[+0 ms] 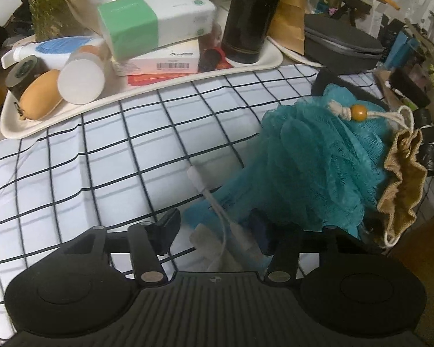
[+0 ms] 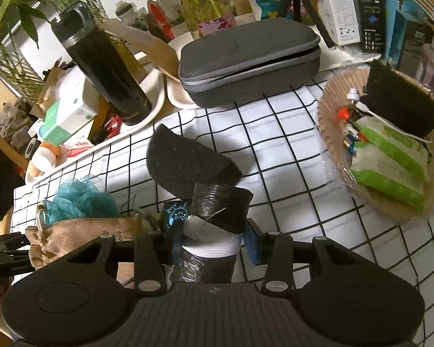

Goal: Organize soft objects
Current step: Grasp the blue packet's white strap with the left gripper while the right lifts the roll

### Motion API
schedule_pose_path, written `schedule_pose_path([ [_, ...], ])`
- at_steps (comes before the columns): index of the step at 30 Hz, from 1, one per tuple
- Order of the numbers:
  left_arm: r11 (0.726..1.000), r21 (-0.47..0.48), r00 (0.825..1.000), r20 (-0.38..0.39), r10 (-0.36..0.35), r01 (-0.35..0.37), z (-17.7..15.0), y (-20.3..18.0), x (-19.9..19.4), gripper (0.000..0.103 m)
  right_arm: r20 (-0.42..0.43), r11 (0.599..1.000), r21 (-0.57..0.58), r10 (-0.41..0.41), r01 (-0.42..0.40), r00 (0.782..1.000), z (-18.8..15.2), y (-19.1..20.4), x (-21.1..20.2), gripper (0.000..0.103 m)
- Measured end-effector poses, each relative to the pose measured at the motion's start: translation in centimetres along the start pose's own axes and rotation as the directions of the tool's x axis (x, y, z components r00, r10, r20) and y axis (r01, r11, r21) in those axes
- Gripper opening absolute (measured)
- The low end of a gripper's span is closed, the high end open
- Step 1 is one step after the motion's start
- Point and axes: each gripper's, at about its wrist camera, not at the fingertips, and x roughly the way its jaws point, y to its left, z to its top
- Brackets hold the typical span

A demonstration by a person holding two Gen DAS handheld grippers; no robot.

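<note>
My left gripper [image 1: 214, 228]: jaws partly apart over a white cable [image 1: 217, 202], grip unclear; teal mesh pouf [image 1: 318, 167] on the checked cloth [image 1: 101, 156], bare toward the tray [image 1: 72, 107]; my right gripper [image 2: 211, 237] clamps a black wrapped roll [image 2: 220, 205]; black foam pad [image 2: 185, 162] just beyond; cluttered room behind

Far left, a cream tray [image 1: 272, 60] carries a tall black bottle [image 1: 250, 14], a green-and-white tissue pack [image 1: 156, 20] stacked on a white box [image 1: 162, 62], and a tan oval case [image 1: 40, 95]. Right of it sits a grey zip case [image 2: 248, 57]. Checked cloth [image 1: 101, 150] covers the desk; a white cable [image 1: 208, 199] lies near.
</note>
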Motion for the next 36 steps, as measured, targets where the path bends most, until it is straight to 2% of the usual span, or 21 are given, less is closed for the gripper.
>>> schedule_pose_path([
  [2, 1.000, -0.023, 1.000, 0.001, 0.002, -0.002, 0.1, 0.0, -0.2, 0.031, 0.002, 1.000, -0.002, -0.002, 0.002, 1.000, 0.0, -0.1, 0.0, 0.047],
  [3, 1.000, -0.019, 1.000, 0.001, 0.006, -0.006, 0.2, 0.0, -0.4, 0.016, 0.002, 1.000, -0.002, -0.002, 0.002, 1.000, 0.0, -0.1, 0.0, 0.047],
  [7, 0.999, -0.050, 1.000, -0.016, -0.008, 0.007, 0.3, 0.4, -0.5, 0.010, 0.008, 1.000, -0.001, 0.001, -0.001, 1.000, 0.0, -0.2, -0.2, 0.047],
  [17, 0.998, -0.021, 0.999, 0.017, 0.052, -0.051, 0.7, -0.4, -3.0, 0.008, 0.044, 1.000, -0.017, 0.008, -0.007, 0.999, 0.3, 0.3, -1.6, 0.047],
  [24, 0.999, -0.003, 0.993, 0.108, 0.051, -0.051, 1.0, -1.5, -6.7, 0.008, 0.079, 0.999, -0.048, -0.003, 0.007, 0.997, 0.1, 0.8, -3.3, 0.047],
  [28, 0.999, 0.011, 0.986, 0.163, 0.043, -0.045, 1.3, -2.3, -8.8, 0.008, 0.110, 0.999, -0.049, 0.010, -0.004, 0.994, 0.1, 0.8, -4.8, 0.047],
  [36, 0.998, 0.020, 0.958, 0.280, 0.057, -0.065, 1.4, -3.0, -13.2, 0.008, 0.178, 0.996, -0.081, 0.055, -0.041, 0.983, -0.6, 1.4, -8.2, 0.047],
])
